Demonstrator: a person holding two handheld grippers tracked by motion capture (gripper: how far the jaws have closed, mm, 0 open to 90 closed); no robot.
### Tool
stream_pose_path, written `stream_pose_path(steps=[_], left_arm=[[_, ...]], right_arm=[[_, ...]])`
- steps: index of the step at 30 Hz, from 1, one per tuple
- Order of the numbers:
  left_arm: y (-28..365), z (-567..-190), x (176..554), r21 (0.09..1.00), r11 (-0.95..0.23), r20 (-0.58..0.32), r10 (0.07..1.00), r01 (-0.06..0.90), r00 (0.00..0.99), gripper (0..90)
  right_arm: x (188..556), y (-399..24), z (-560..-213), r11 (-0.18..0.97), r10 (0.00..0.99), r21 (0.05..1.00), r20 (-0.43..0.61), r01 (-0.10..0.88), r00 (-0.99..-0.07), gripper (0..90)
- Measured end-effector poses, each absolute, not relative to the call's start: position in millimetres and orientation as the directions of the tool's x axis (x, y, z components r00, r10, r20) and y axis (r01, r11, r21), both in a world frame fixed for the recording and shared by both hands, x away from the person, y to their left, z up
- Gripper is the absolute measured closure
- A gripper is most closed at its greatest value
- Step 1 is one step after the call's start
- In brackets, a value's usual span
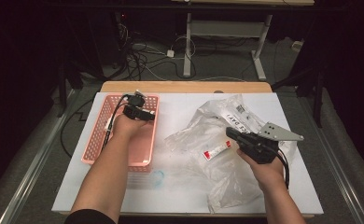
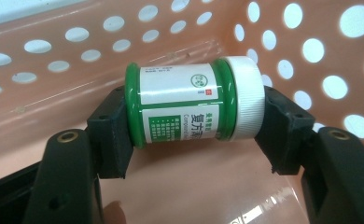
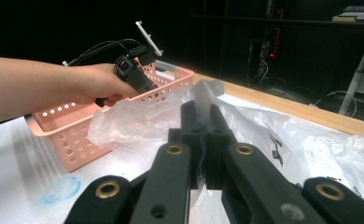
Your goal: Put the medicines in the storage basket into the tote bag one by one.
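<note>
Under both grippers lies the white table top (image 1: 180,186), which carries everything else. Beneath the left gripper (image 1: 139,112) sits the pink perforated basket (image 1: 96,140), toward the left side of the table; the gripper reaches down into it from above, near its far end, held by the person's left hand (image 1: 124,125). Around the right gripper (image 1: 231,134) spreads the clear plastic bag (image 1: 227,177), crumpled and lying flat to the right of the basket, with printed lettering on its far part. Its near folds reach under the person's right hand (image 1: 264,168).

Between the left gripper's black jaws lies the green jar (image 2: 189,105) on its side, low over the basket's floor; whether it touches the floor cannot be told. One jaw pad presses its green base and the other its white screw cap (image 2: 245,98), so the gripper pinches it end to end. The label with Chinese lettering faces the camera.

Just ahead of the right gripper's tips, a fold of the bag rises; its jaws are pressed together, and the film runs up between them, so they nip the bag there. Just beside those tips, inside or on the bag, rests a small red-and-white tube (image 1: 216,150). Near the basket's near right corner there is a faint blue ring mark (image 1: 157,178) on the table.
</note>
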State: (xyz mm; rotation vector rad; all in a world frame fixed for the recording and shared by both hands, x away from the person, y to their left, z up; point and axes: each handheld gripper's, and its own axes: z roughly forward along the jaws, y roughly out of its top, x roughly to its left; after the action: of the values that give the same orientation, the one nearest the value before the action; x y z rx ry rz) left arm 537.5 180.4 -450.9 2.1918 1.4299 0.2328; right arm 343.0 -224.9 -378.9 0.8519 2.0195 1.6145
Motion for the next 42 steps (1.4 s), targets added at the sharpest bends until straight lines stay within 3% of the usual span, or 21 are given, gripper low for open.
stream_pose_path(steps=[13,31,42], left_arm=[[185,-439,526,0.505,-0.315,-0.155,0.883,0.803,0.444,35.2],[191,-421,477,0.539,-0.335,-0.162,0.859,0.773,0.485,35.2],[190,-407,437,0.588,-0.368,-0.111,0.845,0.720,0.522,35.2]], right_arm=[[344,-225,-380,0.145,0.685,0.968,0.049,0.203,-0.727,90.0],[342,-218,-381,0.167,0.683,0.965,0.035,0.202,-0.730,90.0],[340,-219,-379,0.166,0.682,0.967,0.029,0.194,-0.731,90.0]])
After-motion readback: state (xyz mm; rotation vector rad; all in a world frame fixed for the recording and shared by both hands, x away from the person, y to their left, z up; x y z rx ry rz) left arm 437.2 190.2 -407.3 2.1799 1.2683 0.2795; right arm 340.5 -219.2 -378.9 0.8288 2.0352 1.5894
